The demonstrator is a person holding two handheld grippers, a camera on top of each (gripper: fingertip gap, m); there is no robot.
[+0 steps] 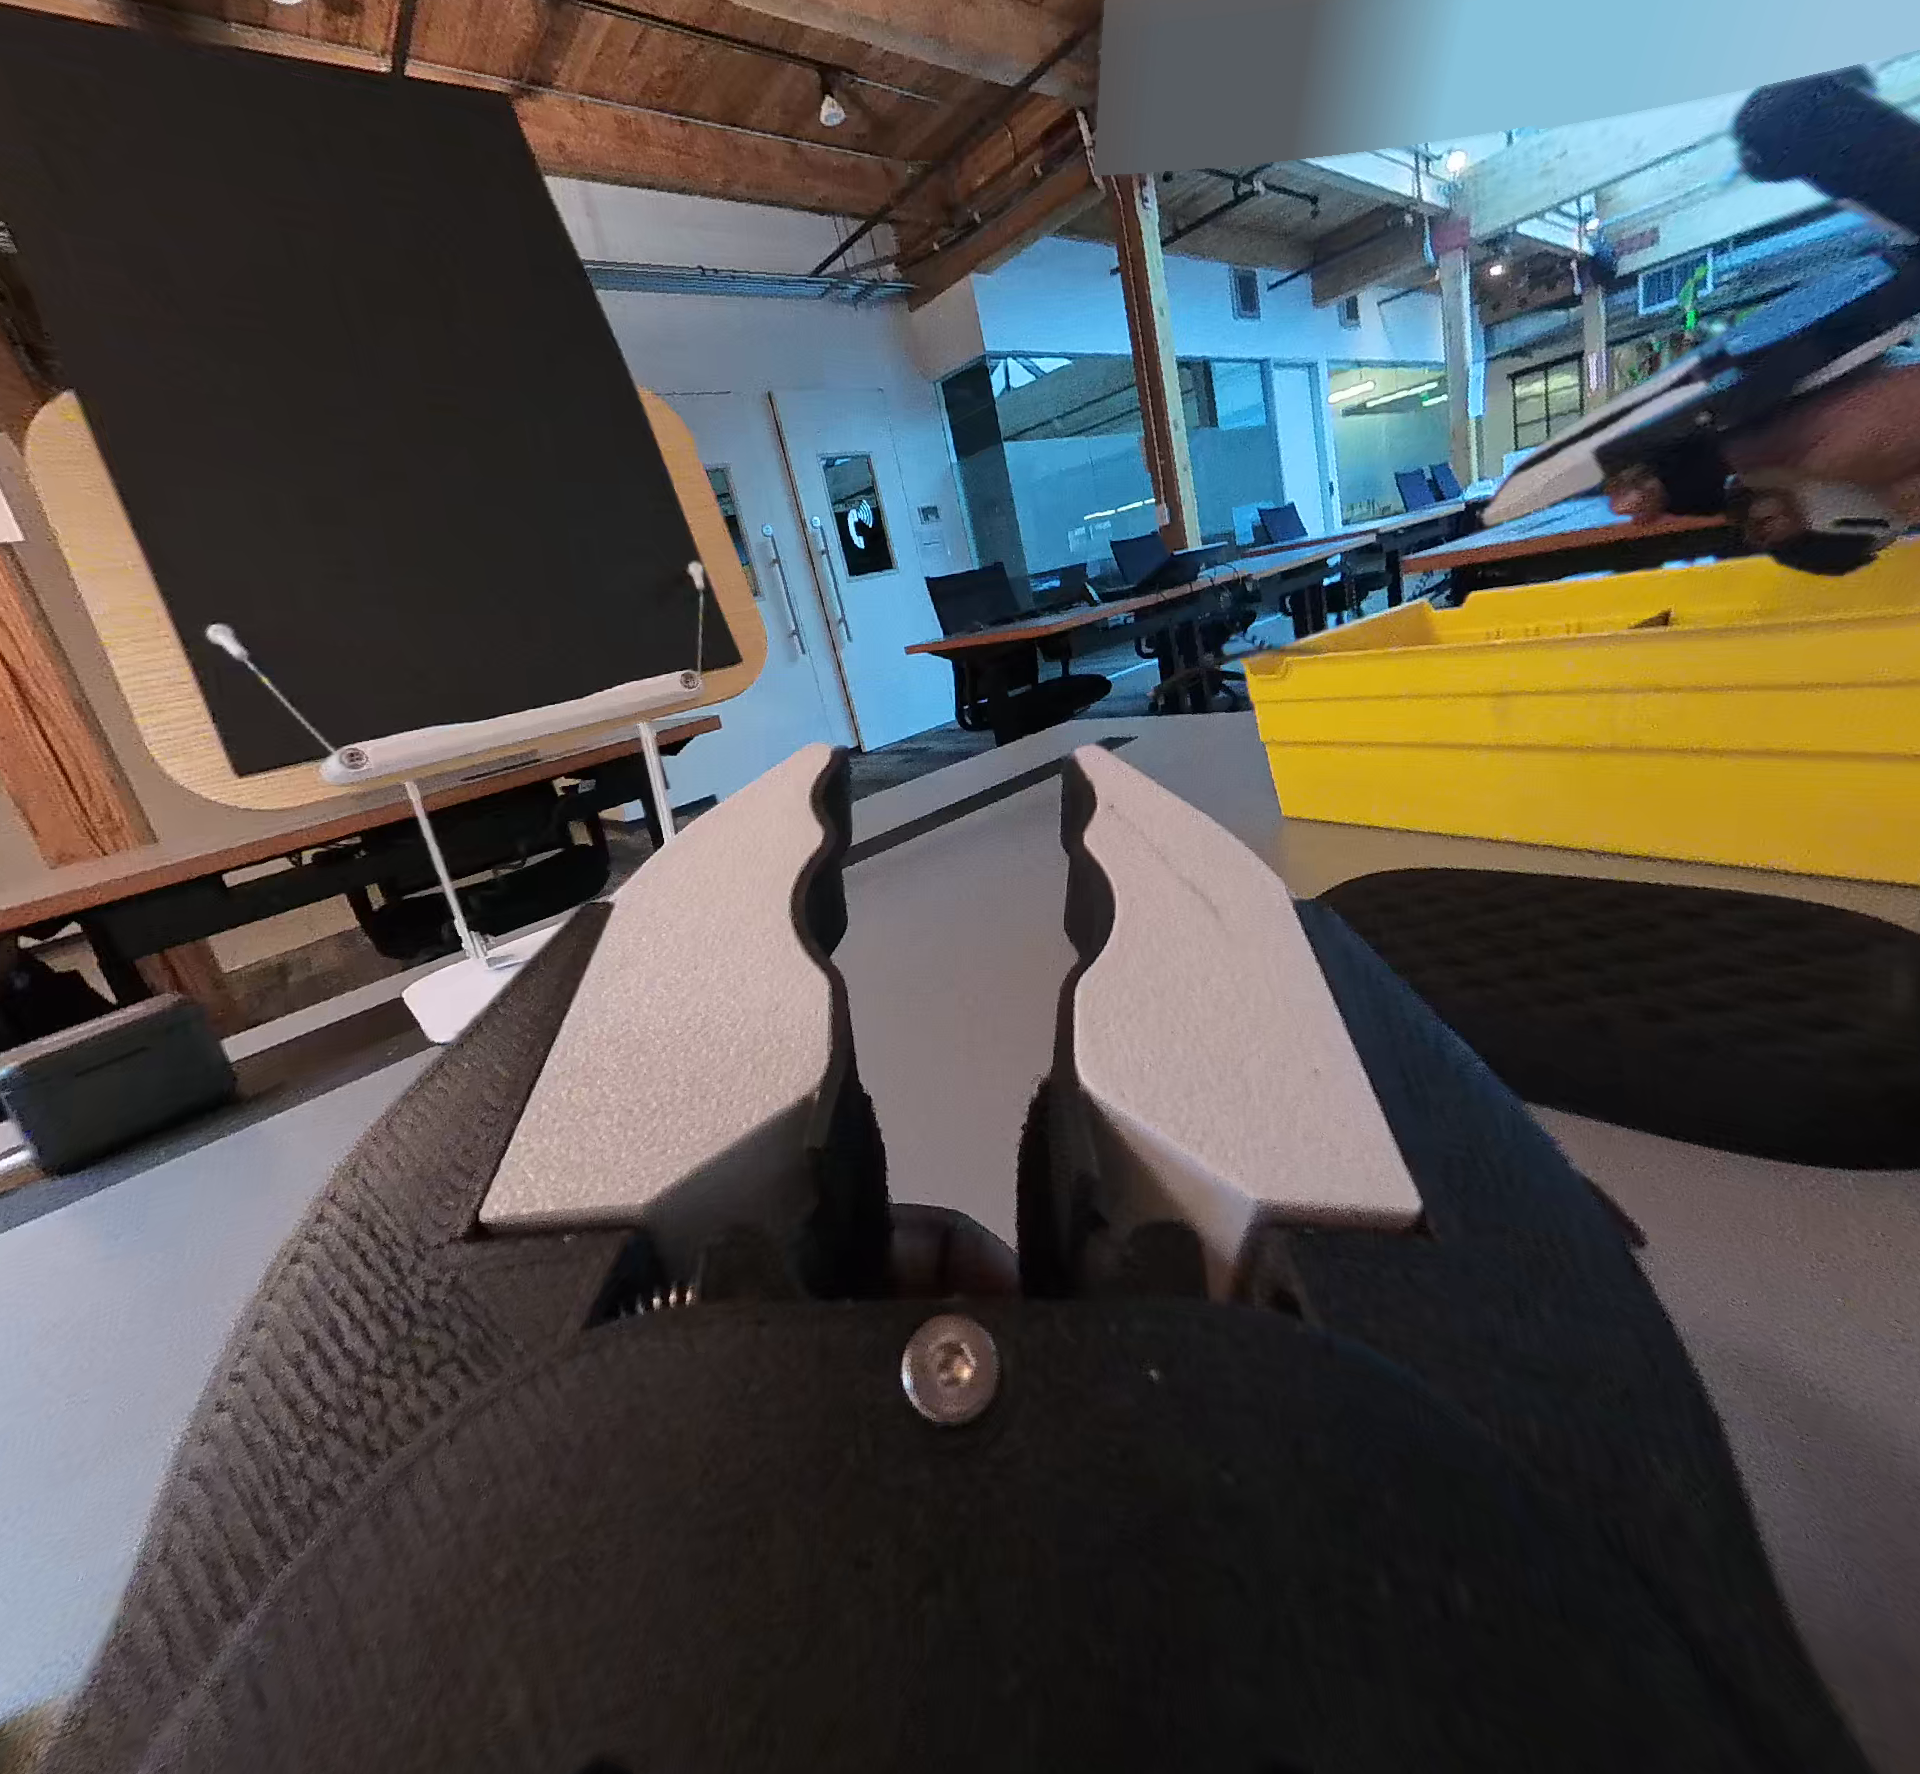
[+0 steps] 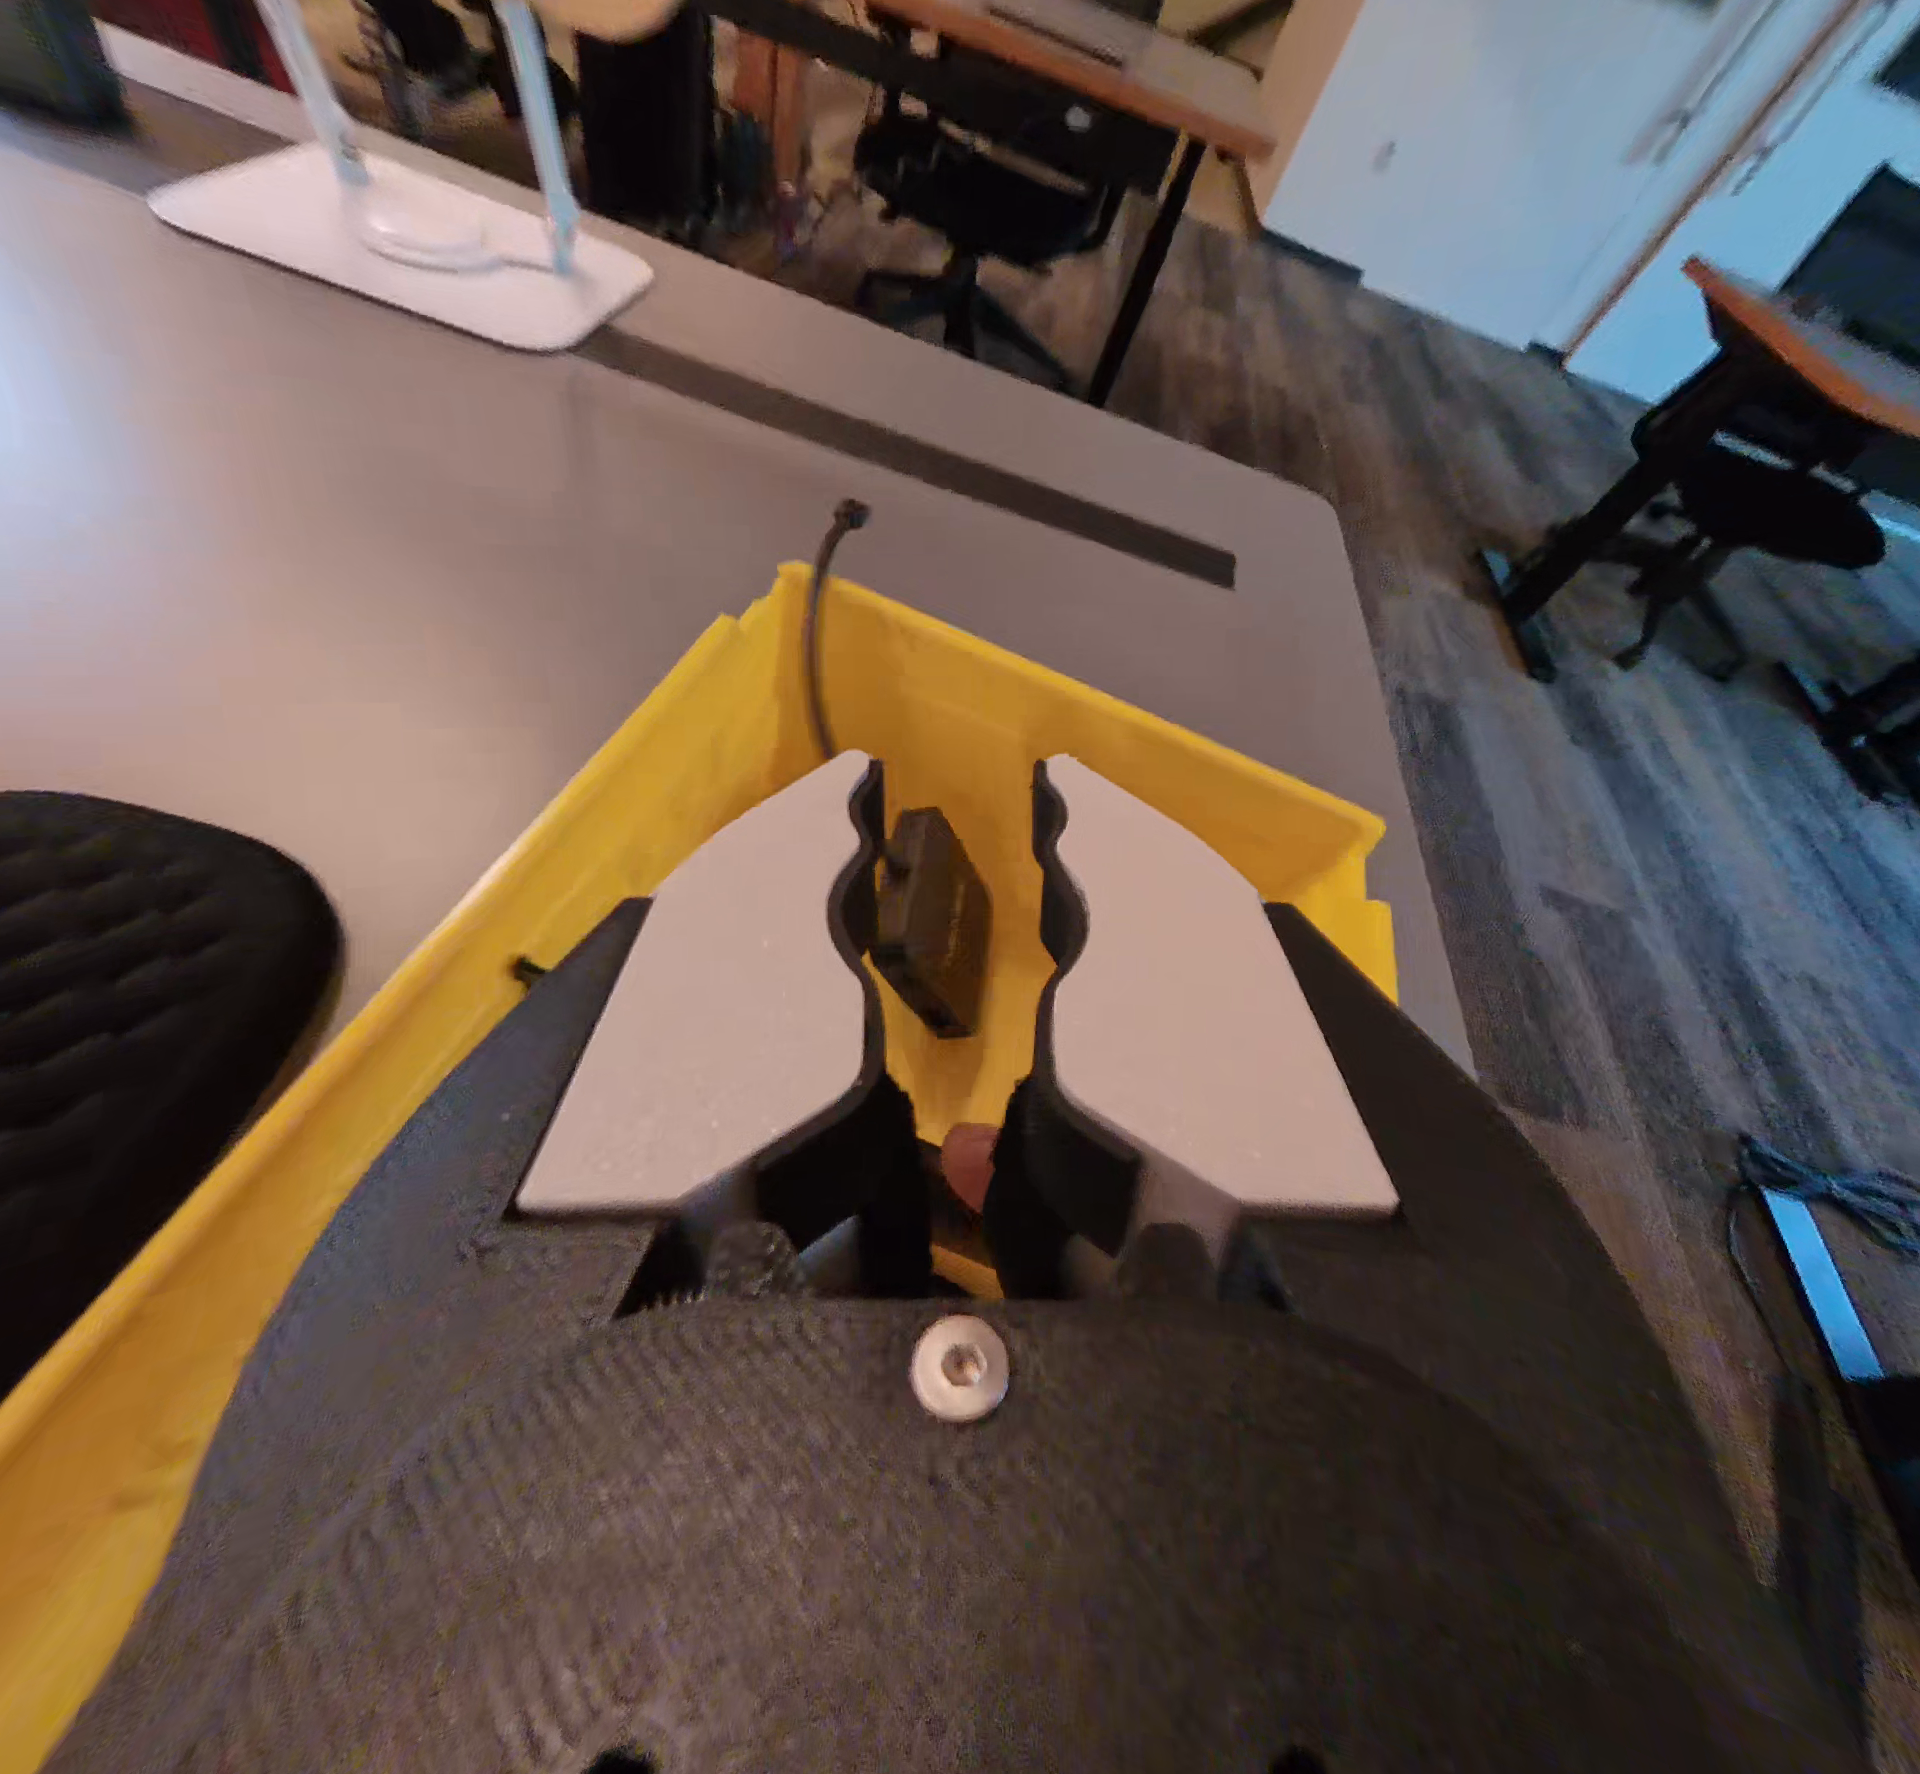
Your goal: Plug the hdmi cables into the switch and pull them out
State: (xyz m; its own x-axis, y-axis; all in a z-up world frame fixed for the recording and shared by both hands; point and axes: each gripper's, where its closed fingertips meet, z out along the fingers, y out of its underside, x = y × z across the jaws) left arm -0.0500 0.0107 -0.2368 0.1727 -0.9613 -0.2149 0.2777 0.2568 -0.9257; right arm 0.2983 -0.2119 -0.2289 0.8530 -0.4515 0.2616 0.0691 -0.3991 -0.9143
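One switch [image 2: 930,924], one yellow bin [image 2: 665,789], one cable [image 2: 821,623]. Right gripper [image 2: 951,768] jaws gaping, empty, above the switch lying inside the bin. Left gripper [image 1: 956,768] also spread, empty, over grey table [image 1: 935,997]. Cable runs over far bin wall.

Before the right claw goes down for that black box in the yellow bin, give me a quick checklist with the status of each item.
1. Right claw open: ok.
2. Small black switch box lying in the yellow plastic bin, framed between the fingers: ok.
3. Thin black cable running from the box over the bin's far wall, could snag: not ok.
4. Left claw open, empty, over the grey table: ok.
5. HDMI cables to plug in located: cannot tell.
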